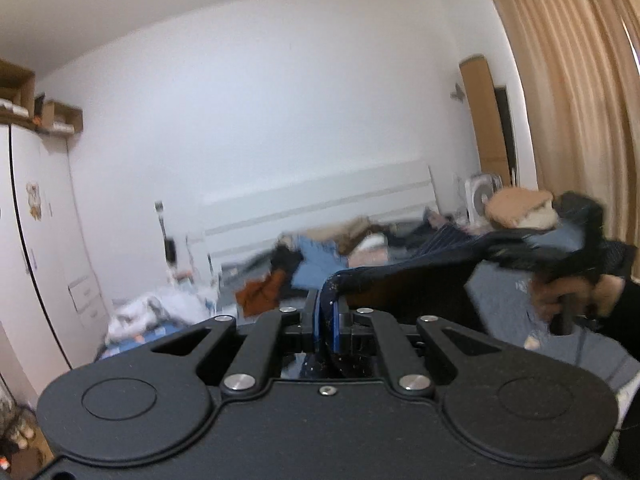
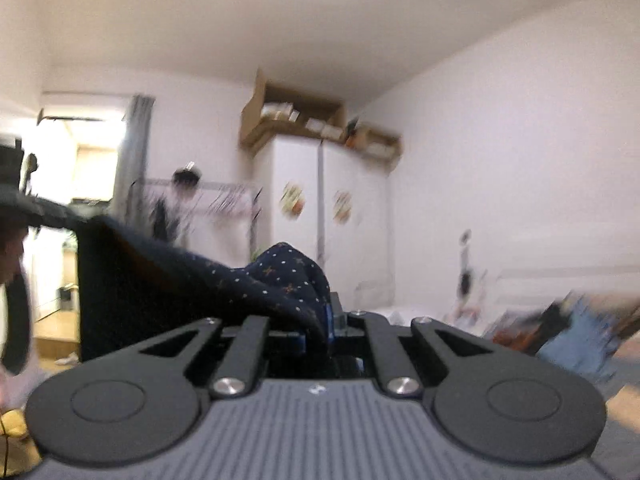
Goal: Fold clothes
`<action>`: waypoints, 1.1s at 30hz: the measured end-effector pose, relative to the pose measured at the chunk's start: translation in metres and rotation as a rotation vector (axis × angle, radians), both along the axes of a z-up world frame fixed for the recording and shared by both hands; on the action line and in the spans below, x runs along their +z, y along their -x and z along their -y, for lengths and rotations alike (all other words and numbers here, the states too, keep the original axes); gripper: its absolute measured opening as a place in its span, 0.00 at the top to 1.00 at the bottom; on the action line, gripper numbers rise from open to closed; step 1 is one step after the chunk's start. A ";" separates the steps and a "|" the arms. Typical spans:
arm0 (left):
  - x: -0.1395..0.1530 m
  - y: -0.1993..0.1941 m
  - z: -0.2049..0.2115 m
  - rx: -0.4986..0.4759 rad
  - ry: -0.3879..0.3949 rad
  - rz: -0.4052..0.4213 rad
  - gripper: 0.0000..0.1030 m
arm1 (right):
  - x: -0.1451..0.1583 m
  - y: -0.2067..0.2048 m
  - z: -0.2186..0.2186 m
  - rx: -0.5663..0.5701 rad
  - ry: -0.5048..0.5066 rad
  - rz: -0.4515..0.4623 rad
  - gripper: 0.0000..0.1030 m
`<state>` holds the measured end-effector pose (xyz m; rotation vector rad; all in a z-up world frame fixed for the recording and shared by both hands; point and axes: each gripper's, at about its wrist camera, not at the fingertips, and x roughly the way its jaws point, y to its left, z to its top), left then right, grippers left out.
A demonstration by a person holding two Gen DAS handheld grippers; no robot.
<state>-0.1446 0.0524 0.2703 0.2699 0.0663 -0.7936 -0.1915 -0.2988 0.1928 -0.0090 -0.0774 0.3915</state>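
Both tools (image 1: pixel 327 320) (image 2: pixel 326 320) pinch the navy garment (image 2: pixel 224 280) stretched between them.

home bedroom: bed (image 1: pixel 320 200), wardrobe (image 2: pixel 320 220)

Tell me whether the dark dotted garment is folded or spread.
Spread, not folded: the garment hangs stretched in the air between the left gripper and right gripper, both shut on it.

No readable text, label, brand, number or sign in either view. Stickers on white wardrobe (image 2: pixel 320 216) doors show pictures only, blurred, no letters legible. Cardboard boxes (image 2: pixel 296 116) atop wardrobe carry no legible print. Small mark on hand-held gripper (image 2: pixel 326 320) housing too small to read.
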 end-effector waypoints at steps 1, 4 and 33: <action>0.007 0.003 0.003 -0.004 0.013 0.023 0.94 | 0.012 0.011 0.001 -0.020 0.010 0.017 0.92; 0.029 0.014 0.013 -0.020 0.053 0.098 0.94 | 0.049 0.042 0.004 -0.080 0.041 0.069 0.92; 0.131 0.049 0.166 -0.107 0.145 0.305 0.94 | 0.144 0.106 0.053 -0.511 0.279 -0.021 0.90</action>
